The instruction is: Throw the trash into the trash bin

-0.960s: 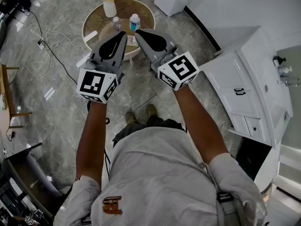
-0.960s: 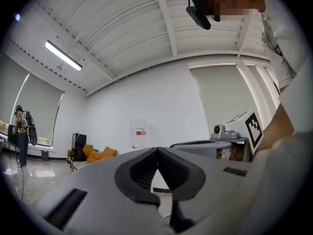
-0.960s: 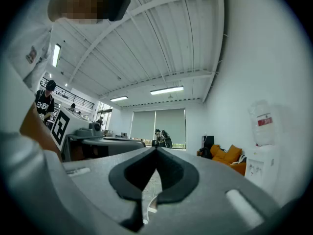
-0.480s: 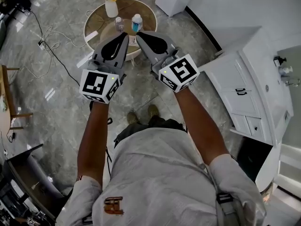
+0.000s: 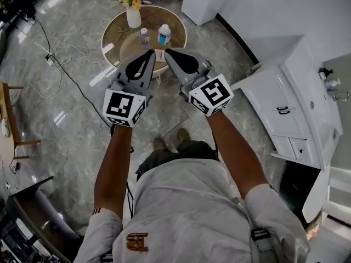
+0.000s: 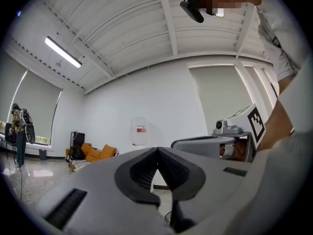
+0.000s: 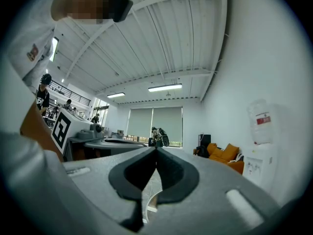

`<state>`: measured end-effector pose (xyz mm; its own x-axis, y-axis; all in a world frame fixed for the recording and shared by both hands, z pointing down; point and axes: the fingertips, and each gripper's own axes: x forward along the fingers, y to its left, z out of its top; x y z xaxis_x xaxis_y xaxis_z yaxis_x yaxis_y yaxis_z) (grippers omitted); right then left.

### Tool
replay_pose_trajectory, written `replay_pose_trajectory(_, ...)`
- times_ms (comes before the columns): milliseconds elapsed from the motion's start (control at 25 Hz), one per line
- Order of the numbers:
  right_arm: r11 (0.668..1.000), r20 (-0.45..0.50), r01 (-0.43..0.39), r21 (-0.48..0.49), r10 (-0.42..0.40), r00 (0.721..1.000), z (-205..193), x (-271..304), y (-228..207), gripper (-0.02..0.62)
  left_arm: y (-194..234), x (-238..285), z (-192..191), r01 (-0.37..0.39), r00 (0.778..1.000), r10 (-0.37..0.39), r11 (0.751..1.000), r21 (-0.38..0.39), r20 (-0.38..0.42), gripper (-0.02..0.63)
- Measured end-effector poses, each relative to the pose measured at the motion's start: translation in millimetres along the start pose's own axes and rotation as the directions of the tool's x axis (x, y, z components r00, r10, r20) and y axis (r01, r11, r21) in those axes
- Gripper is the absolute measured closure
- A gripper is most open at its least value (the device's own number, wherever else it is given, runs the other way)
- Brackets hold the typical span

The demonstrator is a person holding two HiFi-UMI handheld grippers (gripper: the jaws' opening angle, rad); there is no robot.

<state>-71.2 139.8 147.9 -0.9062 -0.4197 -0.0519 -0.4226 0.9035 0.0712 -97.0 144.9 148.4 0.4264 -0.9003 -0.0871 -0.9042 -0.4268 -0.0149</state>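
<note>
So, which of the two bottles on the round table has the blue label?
The larger bottle, on the right in the head view and farther from the vase. The smaller bottle beside it looks pale and shows no blue.

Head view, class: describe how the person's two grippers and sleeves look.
The left gripper and right gripper are tapered grey plastic shells with black ribbed fingers. Each carries a white cube printed with black square markers. The person wears a light grey short-sleeved shirt with a brown logo.
</note>
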Motion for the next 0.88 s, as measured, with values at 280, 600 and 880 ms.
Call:
replay_pose_trajectory(280,1.0,-0.026,0.023,-0.011,-0.024,0.999,-15.8,14.7,-12.3,0.594,19.2,7.0,-17.8,0.006,1.0,-0.006,1.0,0.002,-0.007,0.607)
replay_pose_trajectory(600,1.0,-0.07,0.007,-0.01,-0.007,0.998,-50.4,33.6,-60.2,0.594,35.7,56.7,-46.7,-0.02,0.999,0.02,1.0,0.008,-0.029,0.607)
replay_pose_trajectory(880,0.999,-0.093,-0.043,0.004,0.043,0.995,-84.4,46.4,-122.1,0.594,54.9,112.8,-83.7,-0.108,0.991,0.108,0.994,0.007,-0.073,0.607)
